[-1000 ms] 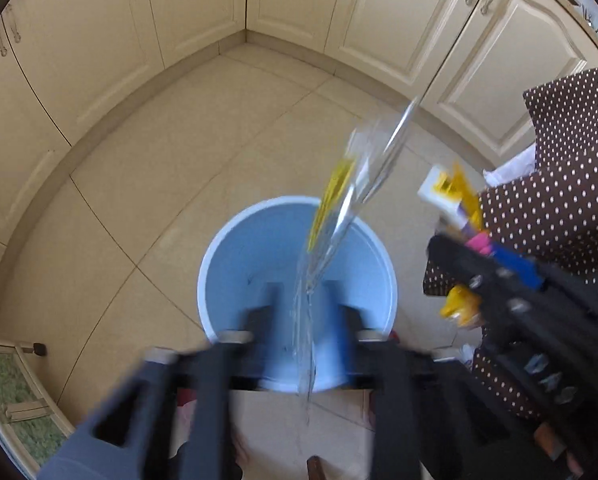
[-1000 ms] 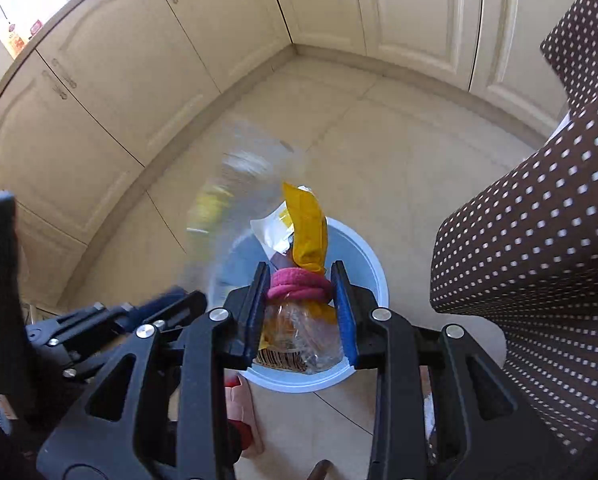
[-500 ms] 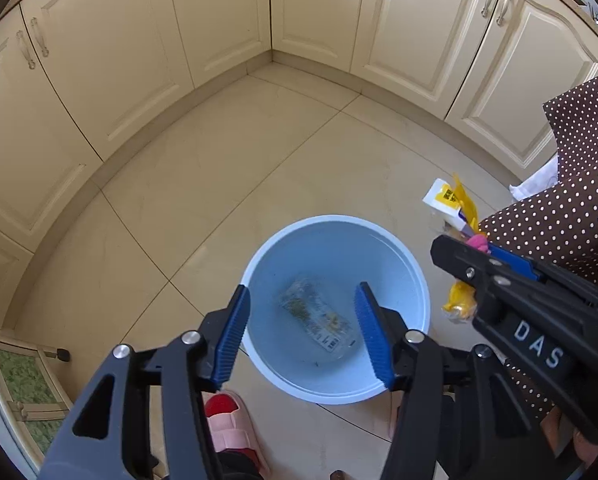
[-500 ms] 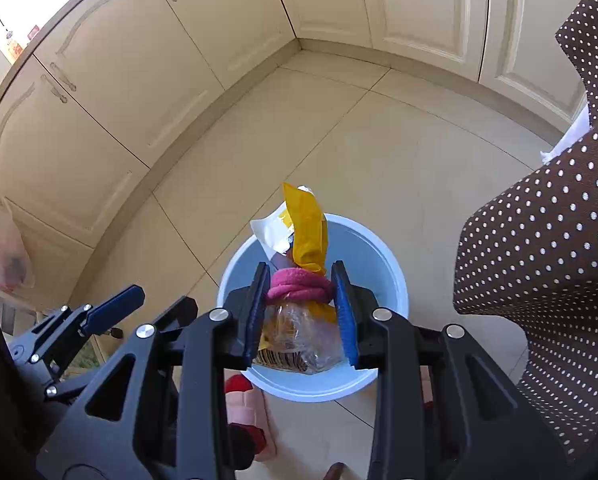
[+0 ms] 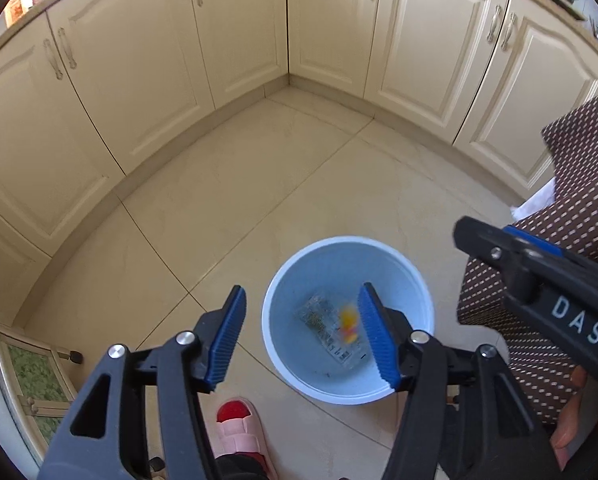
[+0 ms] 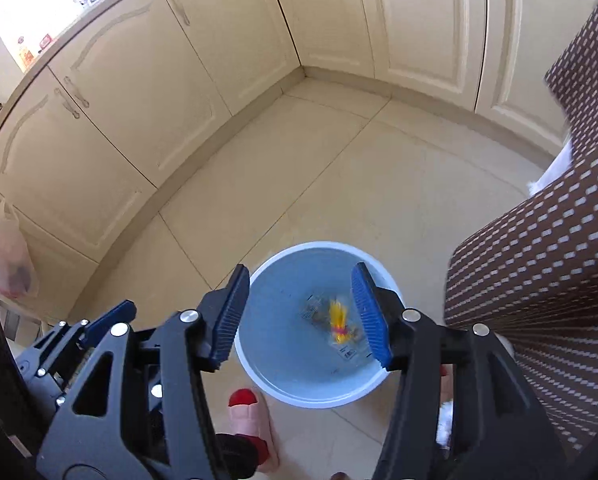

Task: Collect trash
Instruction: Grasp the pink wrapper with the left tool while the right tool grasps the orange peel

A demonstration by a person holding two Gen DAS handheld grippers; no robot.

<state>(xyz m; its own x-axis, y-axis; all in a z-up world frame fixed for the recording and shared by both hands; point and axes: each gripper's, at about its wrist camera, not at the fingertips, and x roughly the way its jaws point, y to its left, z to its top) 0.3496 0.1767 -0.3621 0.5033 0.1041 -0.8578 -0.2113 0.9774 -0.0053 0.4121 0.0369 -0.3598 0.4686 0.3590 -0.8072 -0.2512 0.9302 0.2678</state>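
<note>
A light blue bin stands on the tiled floor; it also shows in the right wrist view. Inside lie a clear plastic wrapper and a blurred yellow and pink trash bundle, seen in the right wrist view too. My left gripper is open and empty above the bin's left rim. My right gripper is open and empty above the bin. The right gripper also shows at the right of the left wrist view.
Cream kitchen cabinets run round the corner behind the bin. A brown dotted tablecloth hangs close to the bin's right. A pink and red slipper is on the floor just in front of the bin. A plastic bag hangs at the left.
My left gripper opened and the clear wrapper fell into the bin. My right gripper then opened and the yellow and pink bundle dropped in. Both grippers have lifted higher.
</note>
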